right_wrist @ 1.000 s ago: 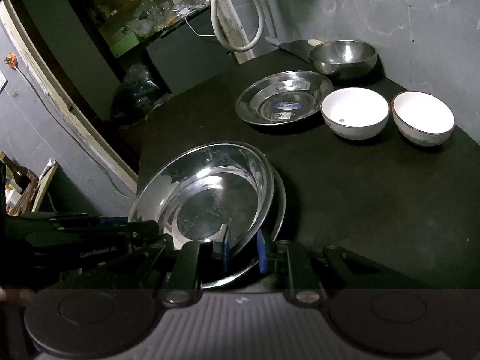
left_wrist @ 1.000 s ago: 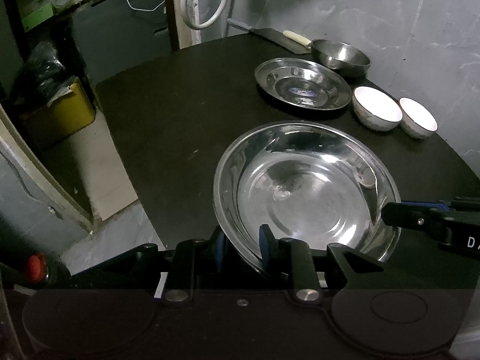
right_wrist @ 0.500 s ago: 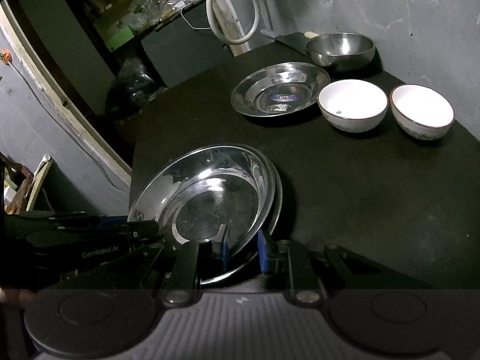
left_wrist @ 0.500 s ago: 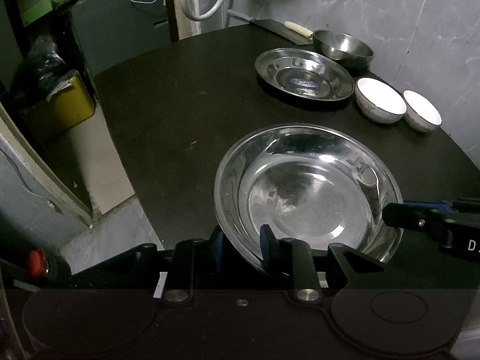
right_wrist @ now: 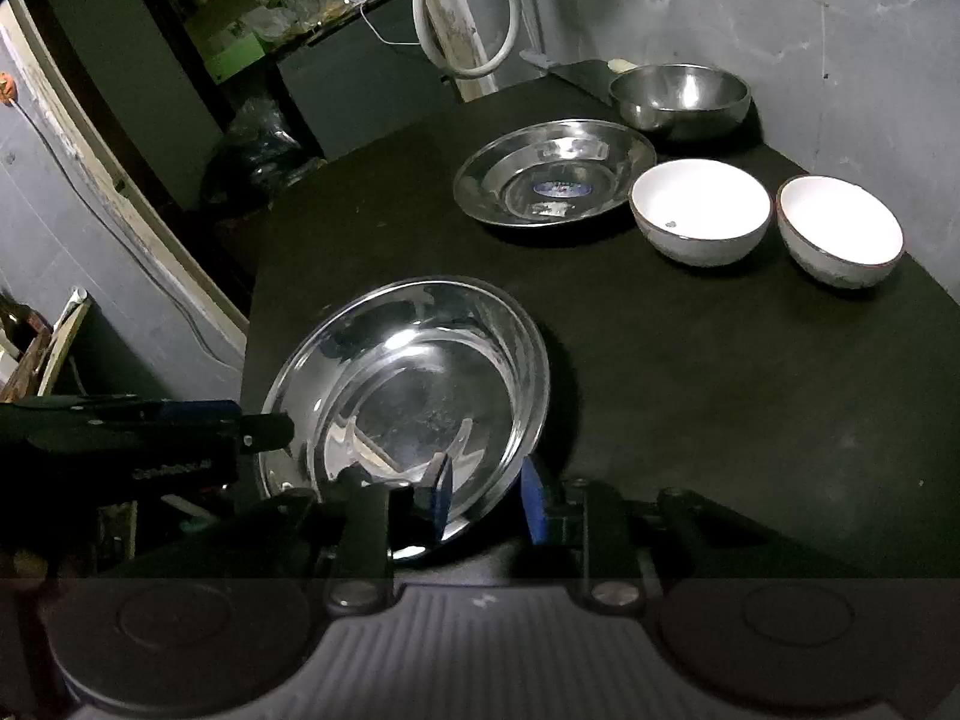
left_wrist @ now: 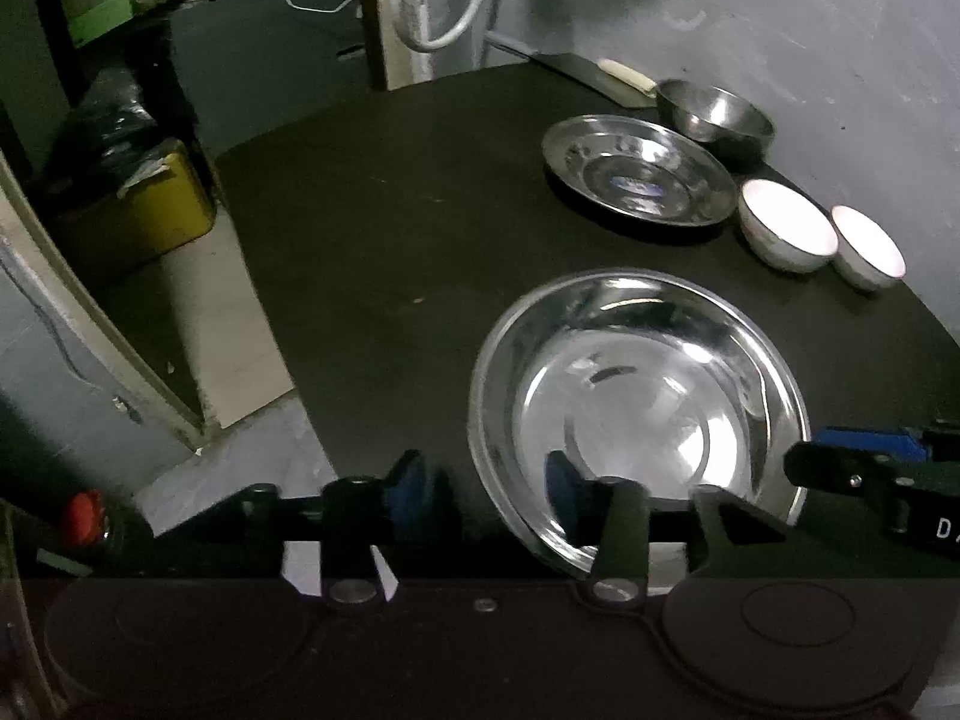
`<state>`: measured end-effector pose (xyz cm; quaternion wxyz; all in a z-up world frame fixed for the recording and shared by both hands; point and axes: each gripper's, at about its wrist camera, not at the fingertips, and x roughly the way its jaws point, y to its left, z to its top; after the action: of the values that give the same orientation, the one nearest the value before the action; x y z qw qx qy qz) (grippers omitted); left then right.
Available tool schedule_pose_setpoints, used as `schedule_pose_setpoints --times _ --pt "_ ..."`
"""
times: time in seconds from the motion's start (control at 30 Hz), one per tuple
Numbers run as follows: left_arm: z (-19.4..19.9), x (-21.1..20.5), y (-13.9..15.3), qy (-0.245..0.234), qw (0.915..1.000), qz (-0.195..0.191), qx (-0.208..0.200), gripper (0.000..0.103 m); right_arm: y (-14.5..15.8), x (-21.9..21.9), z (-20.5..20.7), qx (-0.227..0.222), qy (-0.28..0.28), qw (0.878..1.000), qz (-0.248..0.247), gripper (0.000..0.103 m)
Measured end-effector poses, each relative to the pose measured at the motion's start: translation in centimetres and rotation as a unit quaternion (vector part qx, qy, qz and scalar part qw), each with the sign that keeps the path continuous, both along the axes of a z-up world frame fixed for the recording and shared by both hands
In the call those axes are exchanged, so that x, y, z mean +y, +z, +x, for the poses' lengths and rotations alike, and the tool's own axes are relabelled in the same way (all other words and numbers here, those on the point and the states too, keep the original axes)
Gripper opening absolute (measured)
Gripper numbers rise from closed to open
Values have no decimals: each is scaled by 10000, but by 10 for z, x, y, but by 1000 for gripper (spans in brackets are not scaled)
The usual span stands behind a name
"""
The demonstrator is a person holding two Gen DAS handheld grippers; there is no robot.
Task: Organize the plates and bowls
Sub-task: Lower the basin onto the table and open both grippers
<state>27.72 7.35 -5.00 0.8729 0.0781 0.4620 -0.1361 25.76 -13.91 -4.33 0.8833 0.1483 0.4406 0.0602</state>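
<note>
Big steel plate [left_wrist: 636,396] sits low and right of centre in my left wrist view, flat on the black table [left_wrist: 390,228]. In the right wrist view it lies lower left of centre [right_wrist: 420,396]; a second rim edge shows along its near side there, but I cannot tell if that is another plate under it.

My left gripper [left_wrist: 483,480] at the bottom of its frame: jaws have just been opening. The plate's near rim passes between the two blue pads [left_wrist: 408,483], with clear table showing between the left pad and the rim. Nothing gripped.

My right gripper [right_wrist: 486,495] at the bottom centre of its frame: jaws have also just been opening, by less. The plate's near right rim lies between its blue pads [right_wrist: 531,498], and neither pad seems to press on it now. Its finger tip also shows at the right edge of the left wrist view [left_wrist: 864,462], just beside the plate's rim.

Upper right of both frames, well apart from the big plate: a smaller steel plate [right_wrist: 555,177] with a blue sticker, a steel bowl [right_wrist: 681,96] behind it near the grey wall [right_wrist: 780,12], and two white bowls [right_wrist: 699,216] side by side to its right. All upright and none of them stacked.
</note>
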Motion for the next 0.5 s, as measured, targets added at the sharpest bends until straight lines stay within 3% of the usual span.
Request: schedule_pose_setpoints --times 0.07,0.13,0.2,0.3,0.5 --pt "0 2 1 91 10000 8 -26 76 -1 -2 1 8 0 10000 10 33" --pt "0 4 3 205 9997 -41 -83 86 -1 -5 0 14 -33 10000 21 42" --pt "1 5 6 286 9994 -123 -129 92 0 -9 -1 -3 -96 10000 14 66" --pt "2 7 9 431 9985 -265 -225 99 2 -16 -4 -104 -252 9996 17 94" --pt "9 12 22 950 9903 -660 -766 102 6 -29 -6 -302 -405 9986 -175 103"
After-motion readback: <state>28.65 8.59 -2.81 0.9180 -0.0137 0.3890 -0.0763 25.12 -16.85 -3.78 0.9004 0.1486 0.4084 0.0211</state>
